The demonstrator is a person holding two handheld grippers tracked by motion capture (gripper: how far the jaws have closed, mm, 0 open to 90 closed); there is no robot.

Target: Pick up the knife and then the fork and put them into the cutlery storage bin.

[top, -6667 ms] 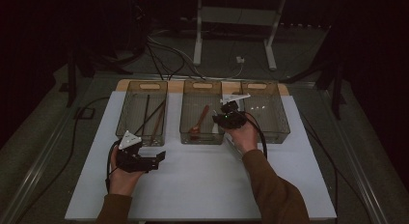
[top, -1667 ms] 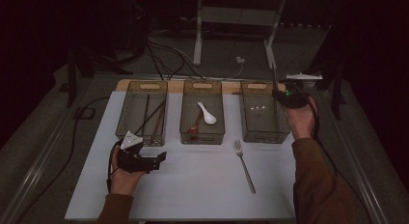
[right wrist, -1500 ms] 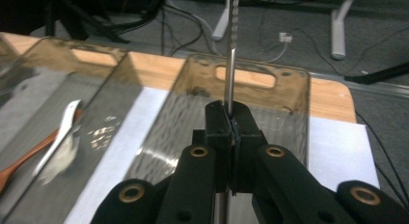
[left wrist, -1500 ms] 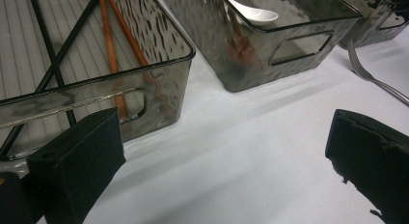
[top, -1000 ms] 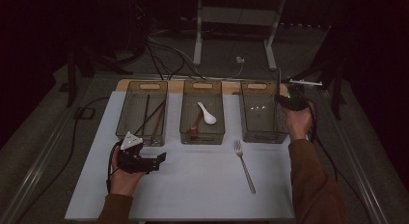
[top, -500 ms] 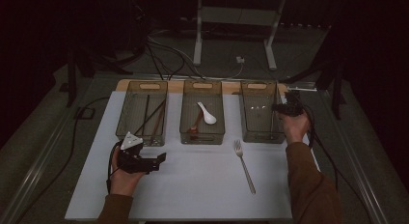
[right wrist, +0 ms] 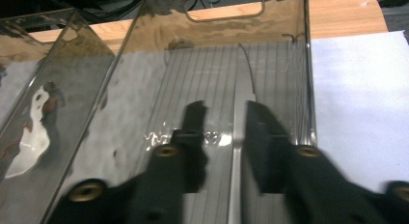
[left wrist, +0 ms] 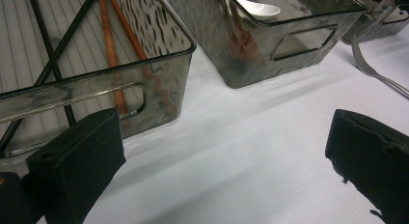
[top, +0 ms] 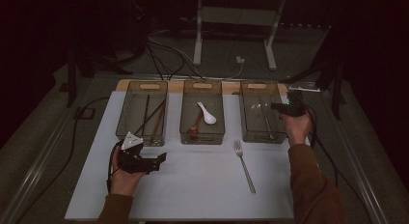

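My right gripper hangs over the right clear bin. Its jaws have just been opening and now stand open. A steel knife lies flat on the bin floor between them, close to the right-hand jaw, with no pad pressing on it. The knife runs lengthwise down the bin. My left gripper rests open on the white mat at the front left. In its own view nothing sits between the left gripper's jaws.
A fork lies on the mat in front of the middle and right bins. The middle bin holds a white spoon and a brown utensil. The left bin holds chopsticks. Cables trail behind the table.
My right hand came down and left from beyond the bin's right edge to over the right bin. Its jaws opened and the knife now lies in the bin. The left hand stayed put.
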